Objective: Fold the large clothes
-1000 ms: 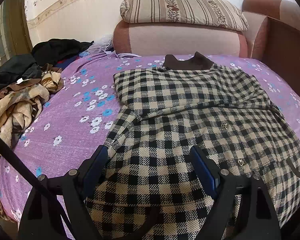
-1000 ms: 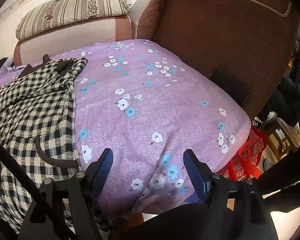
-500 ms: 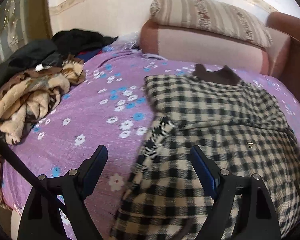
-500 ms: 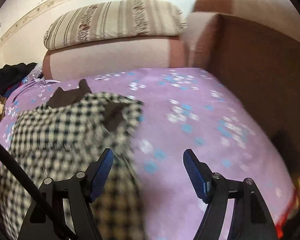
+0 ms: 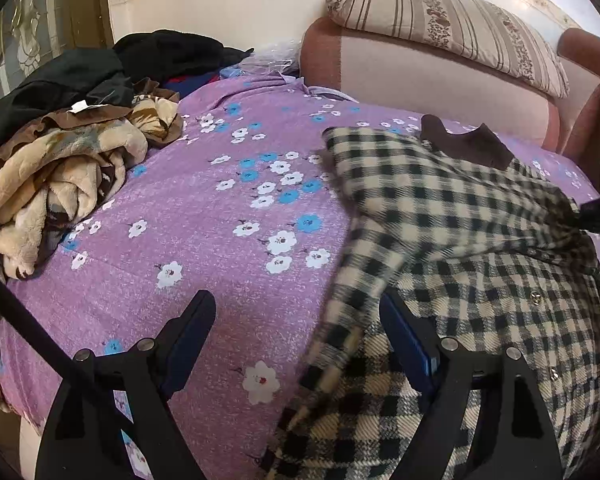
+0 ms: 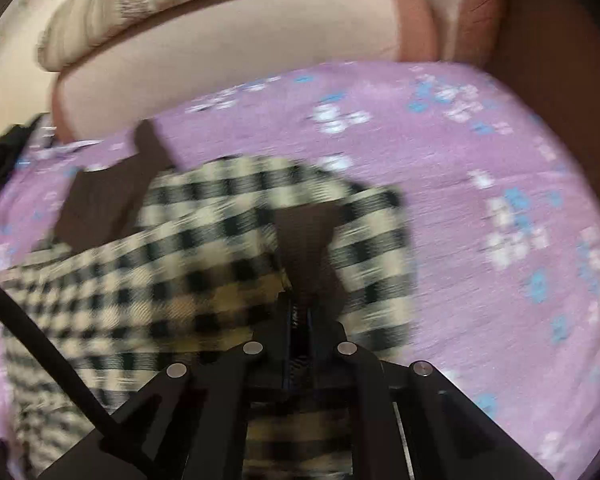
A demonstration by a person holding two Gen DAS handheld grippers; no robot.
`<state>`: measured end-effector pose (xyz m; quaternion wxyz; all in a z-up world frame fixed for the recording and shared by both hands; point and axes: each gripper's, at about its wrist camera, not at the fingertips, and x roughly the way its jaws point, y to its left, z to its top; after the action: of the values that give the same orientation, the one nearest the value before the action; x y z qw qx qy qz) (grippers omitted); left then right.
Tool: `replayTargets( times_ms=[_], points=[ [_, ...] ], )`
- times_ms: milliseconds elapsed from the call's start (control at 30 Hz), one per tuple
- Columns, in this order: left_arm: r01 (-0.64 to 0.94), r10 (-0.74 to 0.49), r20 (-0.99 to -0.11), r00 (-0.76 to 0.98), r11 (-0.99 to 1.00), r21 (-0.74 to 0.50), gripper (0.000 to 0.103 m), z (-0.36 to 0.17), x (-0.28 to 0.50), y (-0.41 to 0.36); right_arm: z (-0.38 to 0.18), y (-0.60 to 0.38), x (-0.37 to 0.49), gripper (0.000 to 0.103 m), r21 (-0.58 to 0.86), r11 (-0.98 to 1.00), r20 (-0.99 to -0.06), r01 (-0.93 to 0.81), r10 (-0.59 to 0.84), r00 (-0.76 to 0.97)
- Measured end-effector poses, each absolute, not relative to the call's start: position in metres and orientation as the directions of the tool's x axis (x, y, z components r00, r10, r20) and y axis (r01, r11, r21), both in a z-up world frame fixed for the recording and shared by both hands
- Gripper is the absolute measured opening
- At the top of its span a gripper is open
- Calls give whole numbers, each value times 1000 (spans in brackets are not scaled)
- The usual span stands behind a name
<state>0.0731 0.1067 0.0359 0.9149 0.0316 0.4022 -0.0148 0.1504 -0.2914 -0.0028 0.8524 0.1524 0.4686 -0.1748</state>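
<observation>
Pinching w/ jaws together on the checked coat's [image 6: 204,240] right edge fabric, right gripper [image 6: 300,316] grips soft, thick, floppy wool lying on the purple sheet [image 5: 220,240], while left gripper [image 5: 296,336] gapes apart near its left hem, best hold.

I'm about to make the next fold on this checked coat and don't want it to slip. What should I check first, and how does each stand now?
1. Right claw shut on the checked coat: ok; its jaws have just closed on the brown-lined edge.
2. Left claw has fabric: not ok; open, pads pressing nothing.
3. Coat's near edge between the left claw's jaws: ok.
4. Purple bedspread bare beside the coat: ok.
5. Pile of clothes apart from the coat: ok.
6. Coat lying smooth: cannot tell; blurred.
</observation>
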Motion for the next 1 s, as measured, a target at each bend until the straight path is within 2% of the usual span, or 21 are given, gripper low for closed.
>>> replayTargets(
  times_ms=[33, 100, 167, 233, 300, 367, 567, 633, 733, 900, 1000],
  points=[
    [52, -3, -745, 667, 998, 43, 83, 35, 76, 106, -3, -295, 148, 7, 70, 884, -855, 462, -185, 484],
    [59, -26, -752, 658, 998, 17, 83, 36, 77, 108, 2, -291, 141, 16, 15, 889, -849, 458, -230, 475],
    [60, -36, -748, 663, 998, 5, 83, 38, 75, 109, 15, -282, 127, 19, 7, 906, -839, 422, -225, 496],
    [61, -33, -750, 661, 998, 9, 83, 38, 73, 108, 30, -278, 100, 28, 40, 919, -824, 392, -192, 533],
    [63, -41, -759, 649, 998, -1, 83, 36, 72, 108, 43, -282, 64, 49, 86, 918, -811, 388, -162, 563],
    [65, -48, -768, 639, 998, -8, 83, 34, 70, 109, 48, -291, 27, 55, 134, 910, -811, 392, -126, 571],
    [55, -85, -781, 618, 996, -65, 83, 28, 64, 125, 21, -332, -68, 57, 262, 835, -838, 483, -51, 543],
    [58, -125, -787, 604, 992, -113, 83, 22, 63, 134, 7, -346, -97, 57, 344, 778, -831, 525, -8, 556],
    [95, -245, -813, 528, 968, -231, 83, 8, 63, 142, -21, -350, -125, 57, 514, 692, -789, 506, 151, 595],
    [194, -350, -802, 484, 936, -292, 82, 8, 36, 138, -32, -327, -150, 58, 675, 626, -679, 390, 320, 661],
    [247, -430, -791, 435, 902, -355, 77, 9, 14, 134, -41, -305, -164, 58, 723, 607, -636, 330, 399, 660]
  ],
)
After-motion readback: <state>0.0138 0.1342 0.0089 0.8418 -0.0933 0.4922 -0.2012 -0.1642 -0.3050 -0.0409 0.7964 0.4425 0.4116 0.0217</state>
